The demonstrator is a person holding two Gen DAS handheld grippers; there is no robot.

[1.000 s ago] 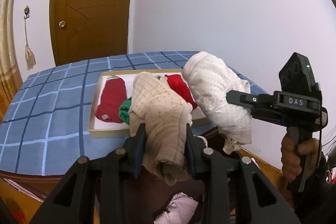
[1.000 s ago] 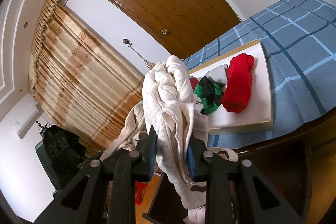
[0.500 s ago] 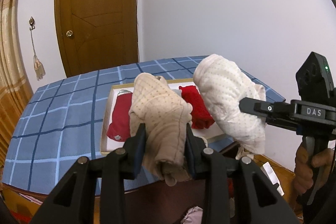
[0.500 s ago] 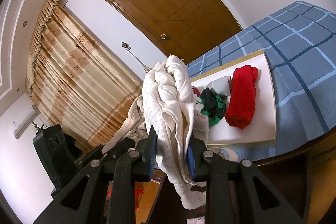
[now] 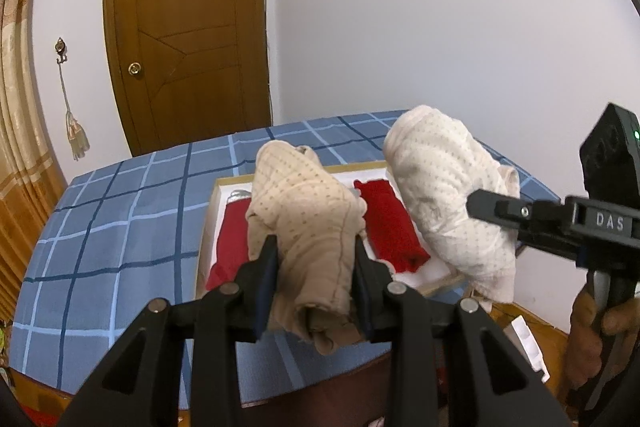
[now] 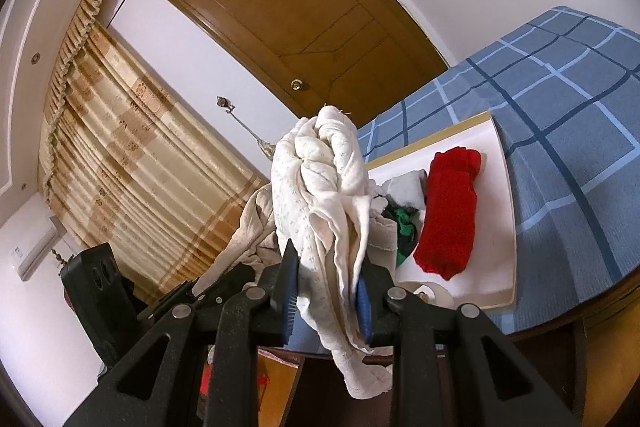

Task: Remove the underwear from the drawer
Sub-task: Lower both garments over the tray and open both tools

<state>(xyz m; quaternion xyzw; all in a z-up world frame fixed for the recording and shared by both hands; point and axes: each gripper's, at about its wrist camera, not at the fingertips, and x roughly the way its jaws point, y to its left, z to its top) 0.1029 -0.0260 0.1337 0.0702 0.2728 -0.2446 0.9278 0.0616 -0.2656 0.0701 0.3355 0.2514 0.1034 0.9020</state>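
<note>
Now we are holding two pieces: the left gripper [image 5: 314, 273] is squeezing tan underwear [image 5: 308, 223], the right gripper [image 6: 326, 291] is squeezing white underwear [image 6: 326, 187], mid-frame; we are not putting them on the tray [image 6: 502, 211] yet

left wrist: close behind its fingers [image 5: 267, 267], facing the door [image 5: 188, 27] across the bed [image 5: 120, 211] | right wrist: rolled sideways, same direction | shared: white tray [image 5: 212, 211], door, curtain [image 6: 132, 171]
</note>
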